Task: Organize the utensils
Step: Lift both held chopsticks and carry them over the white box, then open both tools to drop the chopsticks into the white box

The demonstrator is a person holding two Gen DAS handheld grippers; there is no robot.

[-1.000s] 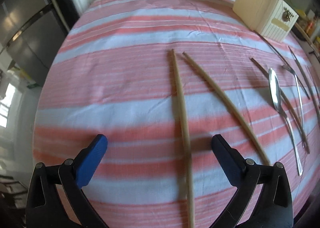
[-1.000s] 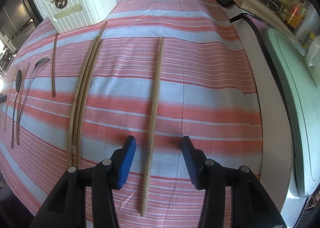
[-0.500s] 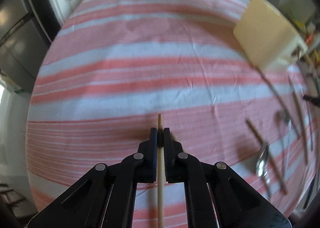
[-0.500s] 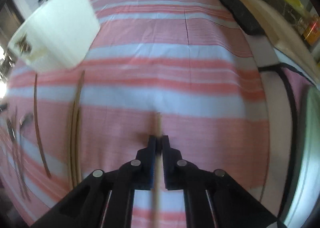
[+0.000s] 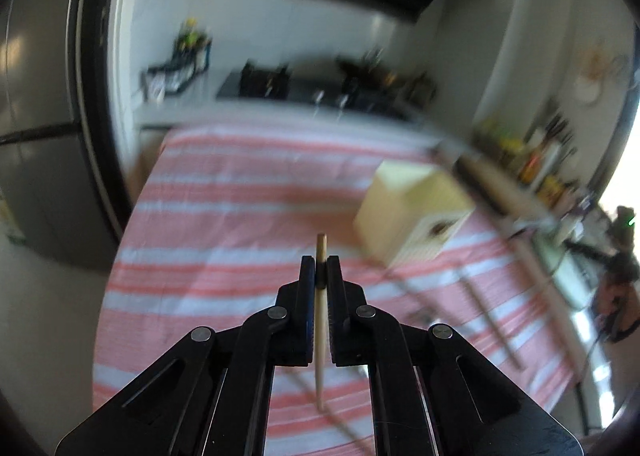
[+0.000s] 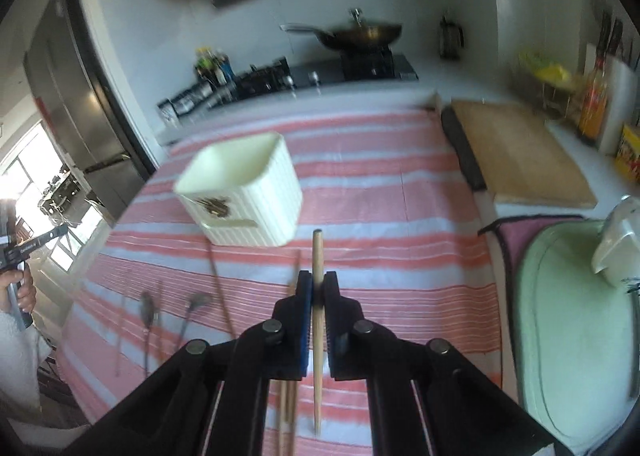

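My left gripper (image 5: 320, 266) is shut on a light wooden chopstick (image 5: 320, 336) and holds it above the striped cloth. My right gripper (image 6: 317, 282) is shut on another wooden chopstick (image 6: 318, 332), also lifted. A cream ribbed utensil holder (image 6: 244, 195) stands open-topped on the cloth, ahead and left of my right gripper; it shows in the left wrist view (image 5: 412, 211) ahead to the right. Two more chopsticks (image 6: 289, 396), a dark stick (image 6: 220, 288) and spoons (image 6: 148, 316) lie on the cloth.
The red and white striped cloth (image 6: 380, 215) covers the counter. A wooden cutting board (image 6: 520, 151) lies at the right, a pale green tray (image 6: 572, 328) nearer right. A stove with a wok (image 6: 360, 35) stands behind. A fridge (image 5: 36, 135) stands at left.
Both grippers closed on a chopstick each, then lifted them off the cloth and tilted up, so the kitchen wall and holder now show.
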